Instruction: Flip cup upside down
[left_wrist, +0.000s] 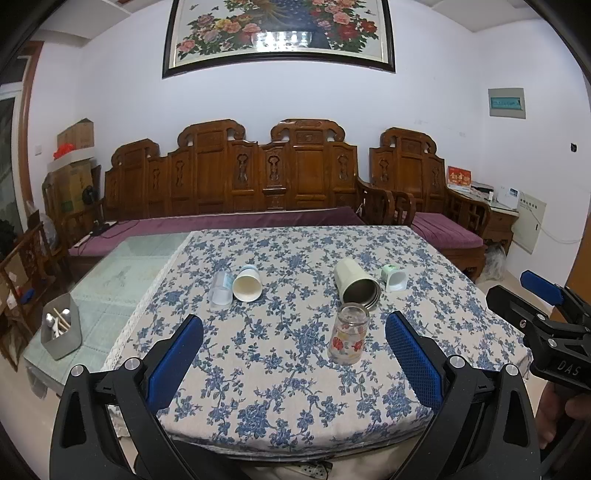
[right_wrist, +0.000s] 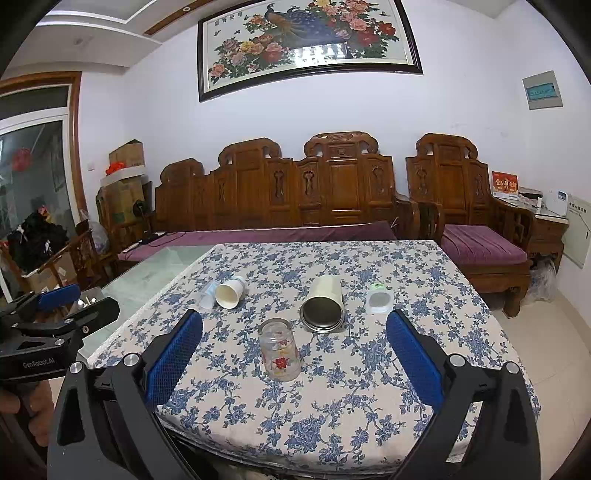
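A clear glass with red flower prints (left_wrist: 348, 334) (right_wrist: 279, 349) stands on the floral tablecloth near the front; it looks mouth-down. Behind it a cream metal tumbler (left_wrist: 355, 285) (right_wrist: 324, 302) lies on its side, mouth toward me. A white paper cup (left_wrist: 247, 283) (right_wrist: 229, 291) and a clear plastic cup (left_wrist: 221, 290) (right_wrist: 207, 297) lie on their sides at the left. A small white-green cup (left_wrist: 394, 277) (right_wrist: 379, 300) lies at the right. My left gripper (left_wrist: 294, 332) and right gripper (right_wrist: 294, 332) are open, empty, near the table's front edge.
The table (left_wrist: 258, 387) has a bare glass strip on its left with a grey utensil holder (left_wrist: 61, 332). A carved wooden sofa (left_wrist: 236, 177) with purple cushions stands behind. The right gripper shows at the right in the left wrist view (left_wrist: 535, 317).
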